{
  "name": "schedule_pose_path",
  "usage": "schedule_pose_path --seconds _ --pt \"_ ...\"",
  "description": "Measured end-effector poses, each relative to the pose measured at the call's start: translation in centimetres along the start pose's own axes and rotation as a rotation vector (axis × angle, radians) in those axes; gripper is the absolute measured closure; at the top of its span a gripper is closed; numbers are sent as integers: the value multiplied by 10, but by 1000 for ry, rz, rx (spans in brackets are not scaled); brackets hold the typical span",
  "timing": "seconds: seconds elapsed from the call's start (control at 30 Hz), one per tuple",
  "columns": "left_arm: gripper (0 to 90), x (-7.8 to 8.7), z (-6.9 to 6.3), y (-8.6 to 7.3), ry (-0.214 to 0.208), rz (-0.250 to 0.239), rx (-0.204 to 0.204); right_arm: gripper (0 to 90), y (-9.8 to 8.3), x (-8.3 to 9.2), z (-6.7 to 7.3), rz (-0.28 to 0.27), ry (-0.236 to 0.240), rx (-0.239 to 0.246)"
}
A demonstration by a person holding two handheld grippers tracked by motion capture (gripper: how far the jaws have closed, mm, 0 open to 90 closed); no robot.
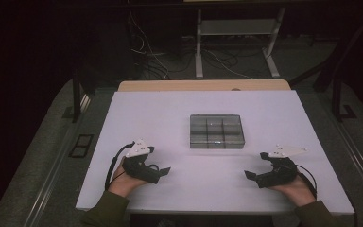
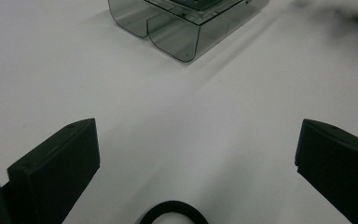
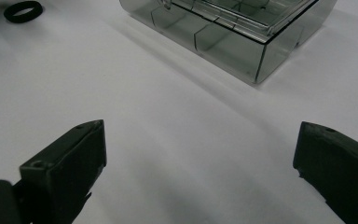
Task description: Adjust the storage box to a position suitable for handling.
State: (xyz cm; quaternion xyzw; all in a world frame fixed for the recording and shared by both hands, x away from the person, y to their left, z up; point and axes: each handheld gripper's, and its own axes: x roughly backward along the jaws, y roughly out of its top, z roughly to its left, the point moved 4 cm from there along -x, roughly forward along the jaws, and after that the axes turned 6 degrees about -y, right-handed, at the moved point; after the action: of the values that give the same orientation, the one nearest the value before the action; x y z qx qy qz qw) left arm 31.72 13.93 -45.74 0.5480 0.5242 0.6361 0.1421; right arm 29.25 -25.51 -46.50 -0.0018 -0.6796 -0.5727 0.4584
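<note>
- The white table bears a clear compartment box, the landmark here, lying near its middle.
- The box has a grid of compartments; its see-through walls show in the left gripper view and the right gripper view. No writing can be read on it.
- The left gripper, held in a hand low on the table, lies near-left of the box, jaws spread wide with nothing between them.
- The right gripper lies near-right of the box, in a hand, jaws likewise spread and empty.
- A small black ring lies on the table just by the left gripper, on the near side of the box and well apart from it.
</note>
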Motion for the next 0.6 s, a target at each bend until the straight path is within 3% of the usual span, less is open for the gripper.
schedule_pose_path --seconds 0.3,0.4,0.6 --pt "0 0 0 -1 14 -2 -1 23 2 0 -1 7 17 -13" --pt "0 0 0 -3 8 8 1 23 8 2 1 3 21 9" --pt "0 -1 1 -3 8 7 7 23 17 -1 1 5 41 -1"
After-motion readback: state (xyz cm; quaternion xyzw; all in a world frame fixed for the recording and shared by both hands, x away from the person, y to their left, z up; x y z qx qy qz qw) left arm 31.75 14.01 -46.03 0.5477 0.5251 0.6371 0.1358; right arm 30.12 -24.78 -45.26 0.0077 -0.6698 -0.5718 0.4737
